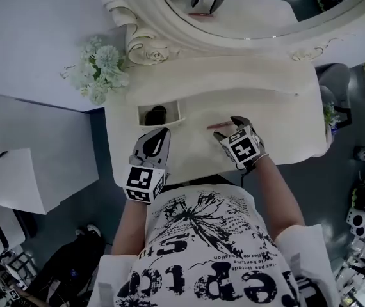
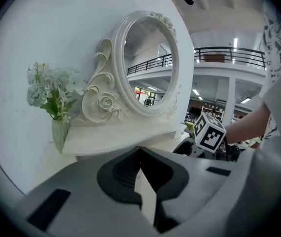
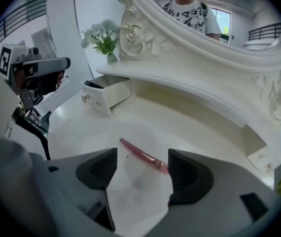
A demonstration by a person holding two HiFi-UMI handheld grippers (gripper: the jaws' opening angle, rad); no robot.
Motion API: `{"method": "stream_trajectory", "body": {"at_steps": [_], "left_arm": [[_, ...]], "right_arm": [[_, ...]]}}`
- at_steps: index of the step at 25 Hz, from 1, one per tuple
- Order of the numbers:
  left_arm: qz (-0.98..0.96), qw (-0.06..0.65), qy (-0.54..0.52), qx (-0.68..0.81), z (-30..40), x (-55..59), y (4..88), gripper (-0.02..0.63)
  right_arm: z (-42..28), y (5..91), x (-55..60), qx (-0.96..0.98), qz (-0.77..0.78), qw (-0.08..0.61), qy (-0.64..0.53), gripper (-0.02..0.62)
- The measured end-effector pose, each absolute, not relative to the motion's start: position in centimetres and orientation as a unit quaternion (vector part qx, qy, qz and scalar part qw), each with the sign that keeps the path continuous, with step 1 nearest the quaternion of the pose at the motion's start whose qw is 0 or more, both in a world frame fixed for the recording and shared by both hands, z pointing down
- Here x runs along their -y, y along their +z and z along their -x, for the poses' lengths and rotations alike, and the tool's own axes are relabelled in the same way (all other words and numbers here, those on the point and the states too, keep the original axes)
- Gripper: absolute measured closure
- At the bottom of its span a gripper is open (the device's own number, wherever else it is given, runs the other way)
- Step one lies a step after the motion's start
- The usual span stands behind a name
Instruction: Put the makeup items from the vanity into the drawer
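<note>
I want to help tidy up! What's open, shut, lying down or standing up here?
drawer: pulled open.
pink makeup stick: lying flat on the vanity top, not gripped.
left gripper: jaws together, holding nothing.
right gripper: jaws apart, the stick lying loose just ahead between them.
flowers: standing upright.

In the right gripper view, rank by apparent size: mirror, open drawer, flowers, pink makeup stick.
1. mirror
2. open drawer and flowers, too alike to rank
3. pink makeup stick, smallest despite being nearest

drawer left on vanity | makeup stick right of drawer | flowers behind-left | mirror behind
</note>
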State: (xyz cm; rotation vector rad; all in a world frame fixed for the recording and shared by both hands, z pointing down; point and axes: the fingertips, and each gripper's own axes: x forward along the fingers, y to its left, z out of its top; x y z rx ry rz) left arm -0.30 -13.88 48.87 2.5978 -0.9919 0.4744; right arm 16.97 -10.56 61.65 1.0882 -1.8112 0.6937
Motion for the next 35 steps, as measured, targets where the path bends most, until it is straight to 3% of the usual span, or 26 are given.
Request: {"method": "stream_trajectory", "body": {"at_steps": [5,6,9,10,23,35], "left_arm": [[-0.892,0.176,0.170,0.381,-0.1,12.9,49.8,0.586],[-0.889,0.178,0.170,0.387,-0.1,12.7,50.0,0.586],[-0.879,0.182,0.171,0.406,0.1,12.2,50.4,0.586],[-0.876,0.183,0.171,0.413,0.3,12.1,50.4,0.587],[-0.878,0.164,0.147,0.425,0.8,12.9,48.6,0.586],[-0.870,0.142,0.131,0.453,7.8,14.1,45.7,0.587]], "right_arm": [[-16.1,63.2,11.7,0.759,-0.374,0.477,0.236,0.286],[-16.0,63.5,11.7,0.762,-0.367,0.477,0.238,0.368],[-16.0,63.8,11.8,0.771,-0.354,0.466,0.251,0.445],[-16.1,63.9,11.9,0.773,-0.354,0.461,0.254,0.532],[-14.6,60.8,13.5,0.785,-0.368,0.427,0.257,0.540],[-3.9,53.4,17.8,0.841,-0.332,0.387,0.179,0.540]]}}
